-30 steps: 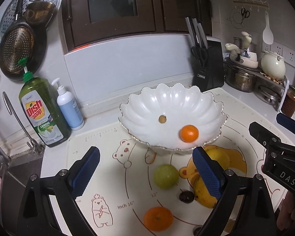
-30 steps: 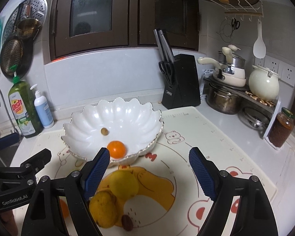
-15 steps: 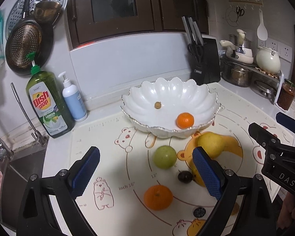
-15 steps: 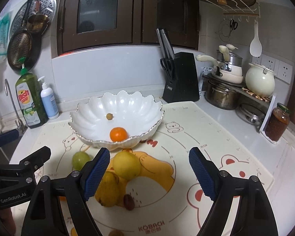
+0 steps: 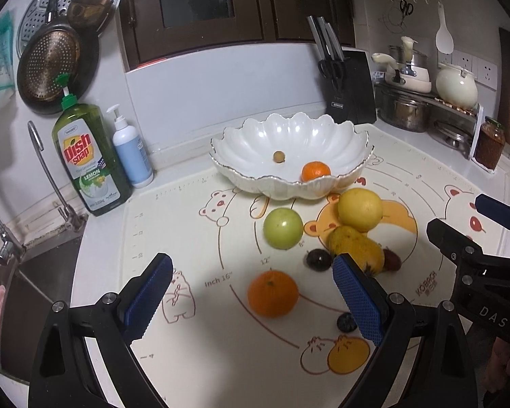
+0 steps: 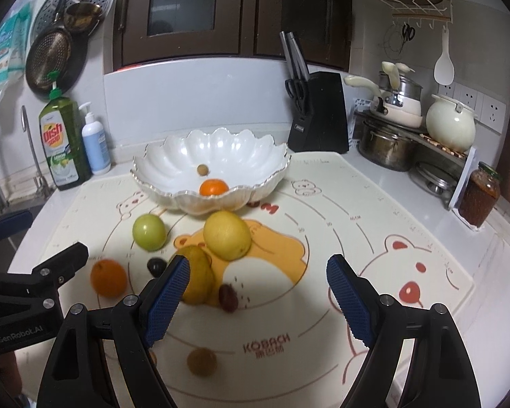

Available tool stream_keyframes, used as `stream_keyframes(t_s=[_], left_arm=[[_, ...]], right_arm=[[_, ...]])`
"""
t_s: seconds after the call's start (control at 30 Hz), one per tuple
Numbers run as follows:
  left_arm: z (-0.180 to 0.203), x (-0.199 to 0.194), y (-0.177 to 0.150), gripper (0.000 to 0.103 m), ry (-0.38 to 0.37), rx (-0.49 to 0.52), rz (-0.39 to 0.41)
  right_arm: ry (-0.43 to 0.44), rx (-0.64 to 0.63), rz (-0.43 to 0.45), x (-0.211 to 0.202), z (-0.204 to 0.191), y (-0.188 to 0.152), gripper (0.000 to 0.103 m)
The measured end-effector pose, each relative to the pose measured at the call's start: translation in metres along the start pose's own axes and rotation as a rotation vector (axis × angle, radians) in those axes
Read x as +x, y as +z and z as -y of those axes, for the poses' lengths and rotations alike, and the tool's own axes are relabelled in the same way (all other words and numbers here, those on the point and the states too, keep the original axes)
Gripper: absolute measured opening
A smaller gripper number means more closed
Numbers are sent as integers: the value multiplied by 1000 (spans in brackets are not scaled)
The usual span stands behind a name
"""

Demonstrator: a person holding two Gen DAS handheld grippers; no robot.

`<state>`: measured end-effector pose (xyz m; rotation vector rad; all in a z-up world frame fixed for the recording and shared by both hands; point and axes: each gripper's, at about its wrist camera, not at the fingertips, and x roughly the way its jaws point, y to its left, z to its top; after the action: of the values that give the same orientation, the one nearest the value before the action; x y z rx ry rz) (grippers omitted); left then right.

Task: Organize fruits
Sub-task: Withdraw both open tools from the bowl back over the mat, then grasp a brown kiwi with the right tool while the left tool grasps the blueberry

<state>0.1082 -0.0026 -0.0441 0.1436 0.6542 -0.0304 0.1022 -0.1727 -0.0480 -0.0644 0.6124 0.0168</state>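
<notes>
Two fruits sit inside the white scalloped bowl [image 5: 290,151]: a small orange [image 5: 316,171] near the front wall and a tiny brownish round fruit [image 5: 279,156] near the middle. Bowl stands on the bear-print mat [image 5: 173,224], which covers the bench [image 5: 425,149].

Loose on the mat, in front of the bowl:
- green apple [image 5: 283,228], apart from the bowl's rim
- yellow lemon [image 5: 359,209], just beside the bowl
- yellow-orange pear-shaped fruit [image 5: 356,251], touching the lemon
- dark plum [image 5: 318,259], just left of the pear-shaped fruit
- reddish date [image 6: 228,297] on its other side
- larger orange [image 5: 272,293], nearest the left claw
- small dark berry [image 5: 345,322], partly hidden by a blue pad
- brown round fruit [image 6: 201,361] at the near edge, blurred in the right wrist view

Left claw [image 5: 251,301] is spread wide and holds nothing; the larger orange lies between its pads, not touched. Right claw [image 6: 256,297] is also spread wide and empty, above the mat, with the pear-shaped fruit just beside its left pad.

Behind the mat: green dish soap bottle [image 5: 86,156] and white pump bottle [image 5: 131,151] side by side by the faucet [image 5: 47,176]; black knife block [image 5: 348,90] behind the bowl; red-filled jar [image 5: 489,142] at far right.
</notes>
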Motion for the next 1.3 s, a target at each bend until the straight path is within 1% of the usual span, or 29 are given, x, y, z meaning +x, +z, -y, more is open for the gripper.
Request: stream_keyframes(t_s=[0.4, 0.53, 0.77, 0.83, 1.0, 1.07, 1.3], left_arm=[[-1, 2, -32, 96, -11, -2, -43], [-2, 3, -40, 96, -12, -3, -56], [-6, 6, -51, 96, -14, -12, -83], [-6, 7, -53, 96, -11, -13, -87], [-8, 8, -55, 96, -11, -23, -92], [-8, 9, -56, 96, -9, -26, -92], [-9, 10, -58, 96, -10, -34, -94]], right_arm=[[19, -31, -44, -1, -9, -29, 83], [31, -33, -70, 2, -11, -38, 83], [43, -53, -85, 5, -19, -50, 82], [48, -57, -87, 6, -20, -51, 80], [68, -58, -107, 12, -23, -56, 69], [74, -56, -116, 14, -24, -57, 67], [94, -50, -139, 19, -27, -64, 54]])
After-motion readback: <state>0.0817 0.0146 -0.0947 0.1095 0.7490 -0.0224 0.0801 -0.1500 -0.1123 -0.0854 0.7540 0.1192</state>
